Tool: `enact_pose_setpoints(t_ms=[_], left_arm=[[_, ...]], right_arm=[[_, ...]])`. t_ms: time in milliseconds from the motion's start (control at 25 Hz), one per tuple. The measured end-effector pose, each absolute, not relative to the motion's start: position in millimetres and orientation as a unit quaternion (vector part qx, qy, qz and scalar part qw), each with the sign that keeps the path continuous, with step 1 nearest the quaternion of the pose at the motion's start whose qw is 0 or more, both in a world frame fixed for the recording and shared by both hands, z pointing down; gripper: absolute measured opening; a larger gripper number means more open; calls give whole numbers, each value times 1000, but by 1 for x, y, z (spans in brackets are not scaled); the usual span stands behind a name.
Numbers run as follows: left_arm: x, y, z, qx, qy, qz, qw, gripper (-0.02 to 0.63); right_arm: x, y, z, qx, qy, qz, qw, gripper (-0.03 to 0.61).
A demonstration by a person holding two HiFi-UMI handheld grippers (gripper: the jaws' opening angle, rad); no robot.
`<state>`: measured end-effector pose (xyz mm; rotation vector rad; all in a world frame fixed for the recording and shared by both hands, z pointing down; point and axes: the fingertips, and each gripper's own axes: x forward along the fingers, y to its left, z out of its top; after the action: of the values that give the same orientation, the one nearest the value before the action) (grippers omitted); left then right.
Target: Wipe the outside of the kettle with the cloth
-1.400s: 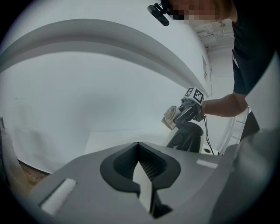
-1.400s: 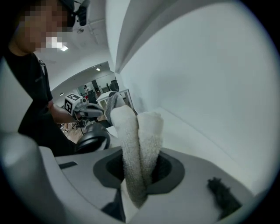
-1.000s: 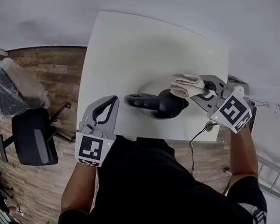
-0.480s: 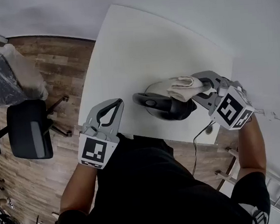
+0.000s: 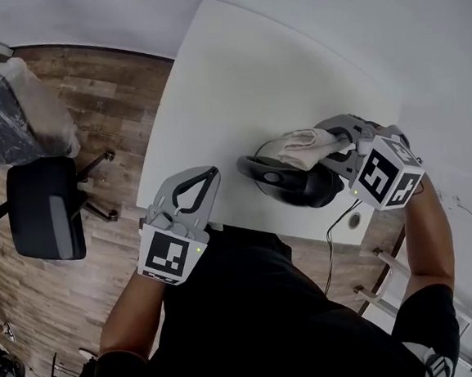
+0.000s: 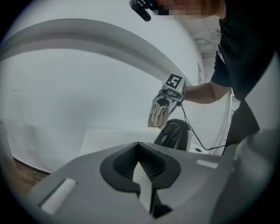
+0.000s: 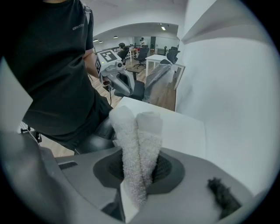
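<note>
cloth poised over the kettle

right gripper [image 7: 139, 177] is clamped tight on the folded cloth [image 7: 138, 140], the roll poking out past the jaws. it hangs just over the kettle [image 5: 295, 183], which stands at the near right edge of the table [image 5: 243, 84]. best play, i'd say: press the cloth's free end flat to the wall and sweep round. the left gripper [image 5: 193, 189], jaws together, empty, near left, could steady the handle. can't tell if the cloth touches yet, and the kettle's sides are mostly hidden from above.

even, soft indoor light; fisheye bending and dark vignetted corners, mild blur
</note>
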<state>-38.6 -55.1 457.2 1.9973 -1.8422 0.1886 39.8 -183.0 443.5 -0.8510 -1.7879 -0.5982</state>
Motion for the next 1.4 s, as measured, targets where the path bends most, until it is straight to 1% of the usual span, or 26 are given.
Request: enact_pose_setpoints(t_ms=[440,720,1400], left_arm=[[-55,-45,471,713,-665,59,214,6],[-73,-38,478,693,-682,38,230,6],[-100,-13,497,667,-702,25,250,6]], right_arm=[[21,-169,482,-429,-668,-265,547,98],[11,-161,514,-474,-611,-270,574,98],[5,-150,580,-517,-537,-255,616,97]])
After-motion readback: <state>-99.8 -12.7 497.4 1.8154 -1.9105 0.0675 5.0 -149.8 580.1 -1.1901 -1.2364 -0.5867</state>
